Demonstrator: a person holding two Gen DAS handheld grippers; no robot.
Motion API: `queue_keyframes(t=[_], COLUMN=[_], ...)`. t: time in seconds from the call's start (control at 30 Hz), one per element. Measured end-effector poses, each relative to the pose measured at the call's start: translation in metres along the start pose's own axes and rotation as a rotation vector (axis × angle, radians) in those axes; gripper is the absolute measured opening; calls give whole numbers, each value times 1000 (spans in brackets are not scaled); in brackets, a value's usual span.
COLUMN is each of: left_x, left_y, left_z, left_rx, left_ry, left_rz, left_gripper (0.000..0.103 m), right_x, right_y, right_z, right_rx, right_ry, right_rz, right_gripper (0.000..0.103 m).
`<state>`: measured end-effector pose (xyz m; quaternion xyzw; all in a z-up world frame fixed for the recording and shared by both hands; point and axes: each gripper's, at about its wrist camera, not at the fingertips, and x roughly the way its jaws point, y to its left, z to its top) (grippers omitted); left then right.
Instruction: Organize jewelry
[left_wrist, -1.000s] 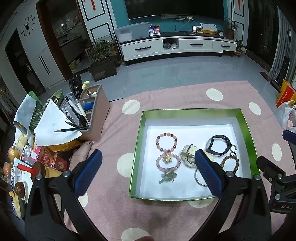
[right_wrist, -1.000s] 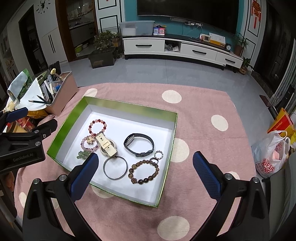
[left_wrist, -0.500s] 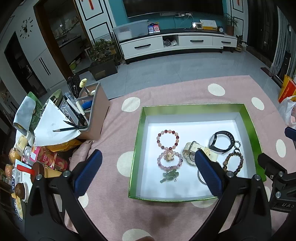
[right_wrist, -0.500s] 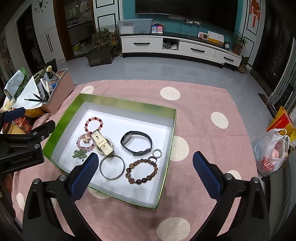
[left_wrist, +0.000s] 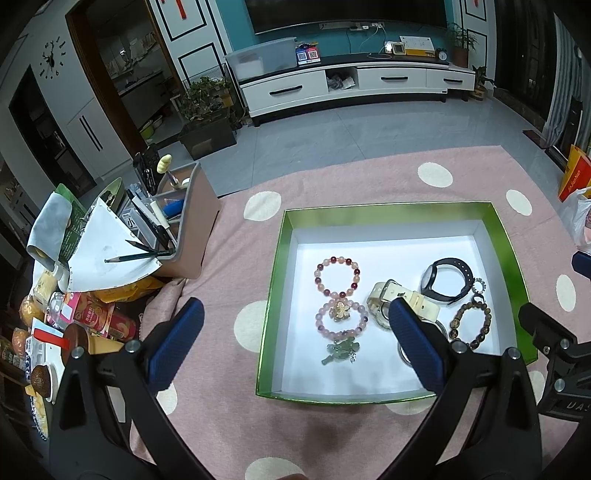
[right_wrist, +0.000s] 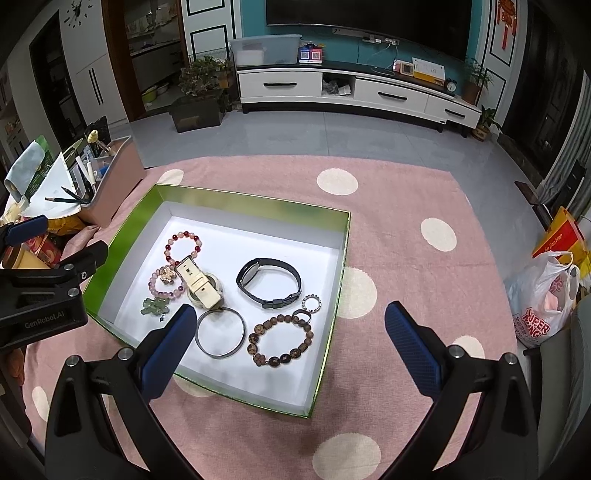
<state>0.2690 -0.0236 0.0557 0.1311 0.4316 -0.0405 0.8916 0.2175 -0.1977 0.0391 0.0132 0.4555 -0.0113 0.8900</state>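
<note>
Green-walled box (right_wrist: 334, 295) of bracelets sits just ahead of left tongs (left_wrist: 295, 345) and right tongs (right_wrist: 288, 341), both wide open, empty.

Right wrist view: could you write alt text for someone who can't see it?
An open green box with a white floor holds beaded bracelets, a black wristband, a metal bangle and a cream watch on a pink polka-dot rug. The right gripper hovers above, jaws wide.
</note>
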Motion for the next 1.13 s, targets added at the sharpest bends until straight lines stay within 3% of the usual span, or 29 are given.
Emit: queue_keyframes(t=[1.13], left_x=[9], left_y=[0], left_z=[-2], left_rx=[-5], left_ry=[19], left_rz=[19], left_gripper=[101], right_x=[3], right_y=[-2], right_z=[0], right_rx=[11], right_ry=[1], right_rz=[0], right_gripper=[102])
